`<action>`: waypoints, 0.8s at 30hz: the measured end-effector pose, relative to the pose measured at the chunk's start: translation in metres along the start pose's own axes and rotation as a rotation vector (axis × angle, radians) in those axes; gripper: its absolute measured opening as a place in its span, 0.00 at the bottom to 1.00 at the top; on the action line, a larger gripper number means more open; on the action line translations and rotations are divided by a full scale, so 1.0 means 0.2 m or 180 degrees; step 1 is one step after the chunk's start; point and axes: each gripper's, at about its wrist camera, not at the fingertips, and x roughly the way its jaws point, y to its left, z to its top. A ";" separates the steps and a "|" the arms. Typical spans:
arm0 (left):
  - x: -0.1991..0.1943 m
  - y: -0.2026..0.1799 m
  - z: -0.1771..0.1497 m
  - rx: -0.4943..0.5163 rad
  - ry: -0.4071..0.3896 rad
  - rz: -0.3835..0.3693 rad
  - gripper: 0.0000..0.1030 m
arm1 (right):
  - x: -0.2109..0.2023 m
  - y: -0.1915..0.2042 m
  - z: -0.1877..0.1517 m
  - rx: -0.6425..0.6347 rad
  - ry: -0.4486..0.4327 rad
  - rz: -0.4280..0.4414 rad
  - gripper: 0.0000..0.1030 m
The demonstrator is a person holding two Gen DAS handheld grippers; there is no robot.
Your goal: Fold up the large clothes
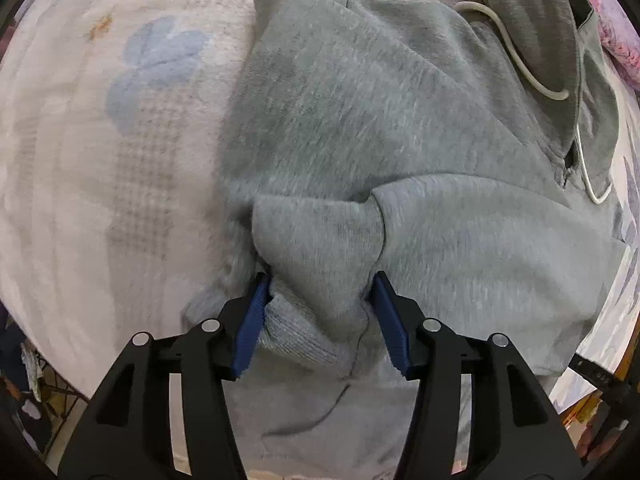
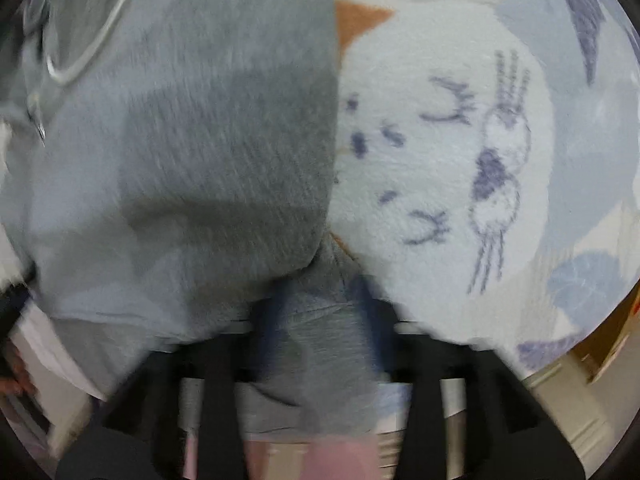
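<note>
A grey hoodie (image 1: 360, 120) lies spread on a pale patterned blanket (image 1: 100, 160), with its hood (image 1: 532, 20) and white drawstring (image 1: 516, 60) at the upper right. One sleeve is folded over the body, and its ribbed cuff (image 1: 296, 340) lies bunched between the blue pads (image 1: 252, 320) of my left gripper (image 1: 320, 312). That gripper points down; its jaws stand apart and do not clamp the cloth. The blurred right wrist view shows the hoodie (image 2: 180, 140) on the left. My right gripper (image 2: 320, 320) stands wide open over a grey ribbed fold (image 2: 316, 360) at the garment's edge.
The blanket (image 2: 440, 140) carries blue drawings and an orange patch (image 2: 356, 20). Pink fabric (image 1: 624, 48) lies beyond the hood. The bed's edge drops to cluttered floor (image 1: 32, 380) at lower left, and to pale floor (image 2: 568, 400) with a cardboard box (image 2: 624, 328).
</note>
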 end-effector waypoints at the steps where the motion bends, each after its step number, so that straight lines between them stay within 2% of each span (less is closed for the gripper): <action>1: -0.01 0.00 -0.01 0.0001 -0.0016 0.0018 0.52 | -0.01 -0.01 0.00 -0.0015 0.0001 -0.0028 0.74; 4: -0.08 -0.04 -0.02 -0.0012 -0.0022 0.0057 0.55 | -0.06 -0.01 0.00 -0.0046 0.0012 0.0134 0.74; 9: -0.21 -0.06 -0.05 -0.0033 0.0005 0.0086 0.61 | -0.25 -0.01 0.01 -0.0081 -0.0155 0.0171 0.75; 12: -0.29 -0.10 -0.07 0.0008 -0.0009 0.0022 0.62 | -0.38 -0.04 0.01 0.0016 -0.0279 0.0301 0.75; 14: -0.34 -0.13 -0.04 0.0045 -0.0029 0.0029 0.63 | -0.43 -0.01 -0.09 0.0013 -0.0317 0.0341 0.75; 19: -0.48 -0.18 -0.01 0.0073 -0.0082 -0.0014 0.63 | -0.61 0.04 -0.02 -0.0022 -0.0421 0.0467 0.75; 24: -0.57 -0.20 0.06 0.0115 -0.0153 -0.0050 0.63 | -0.83 0.31 0.11 -0.0052 -0.0544 0.0543 0.75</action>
